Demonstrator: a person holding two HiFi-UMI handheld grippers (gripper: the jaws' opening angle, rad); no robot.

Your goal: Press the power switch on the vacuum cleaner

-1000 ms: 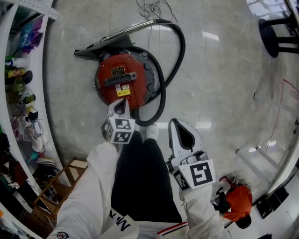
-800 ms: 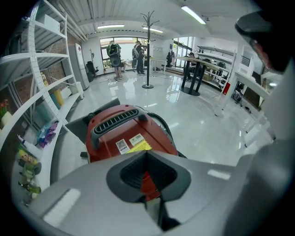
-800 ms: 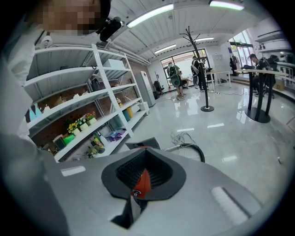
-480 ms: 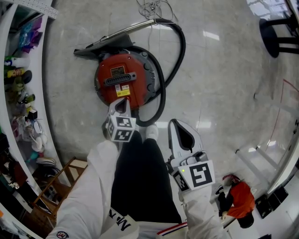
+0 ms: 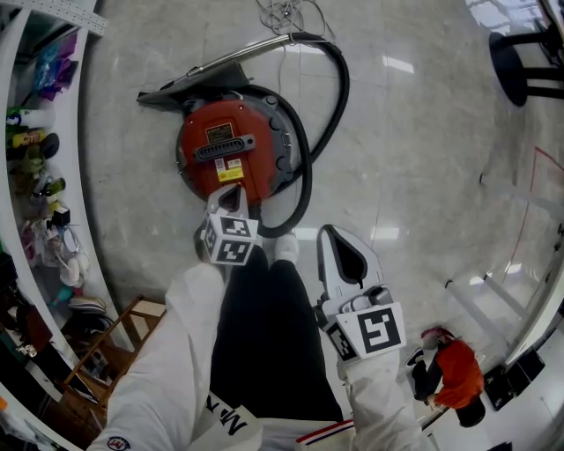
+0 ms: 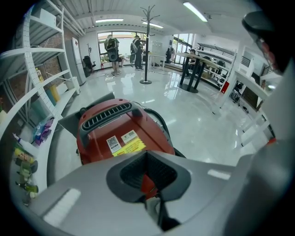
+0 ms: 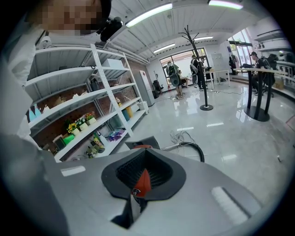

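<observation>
A round red vacuum cleaner (image 5: pixel 231 150) lies on the pale floor, with a black handle slot and a yellow label on top. Its black hose (image 5: pixel 304 176) loops round the right side to a metal wand and floor nozzle (image 5: pixel 189 84). My left gripper (image 5: pixel 233 199) is shut and empty, its tip over the vacuum's near edge; in the left gripper view the red body (image 6: pixel 115 131) sits just beyond the closed jaws (image 6: pixel 147 154). My right gripper (image 5: pixel 340 248) is shut and empty, lower right of the vacuum and apart from it. I cannot make out the power switch.
White curved shelving (image 5: pixel 40 176) with small items runs along the left, with a wooden crate (image 5: pixel 115 339) below it. A loose cable (image 5: pixel 286 16) lies beyond the wand. A black stool base (image 5: pixel 529 62) stands upper right, and an orange-and-black thing (image 5: pixel 454 374) lower right.
My left gripper has crept a little forward toward the vacuum's near edge. The right gripper has held still. The orange-and-black thing at lower right has shifted.
</observation>
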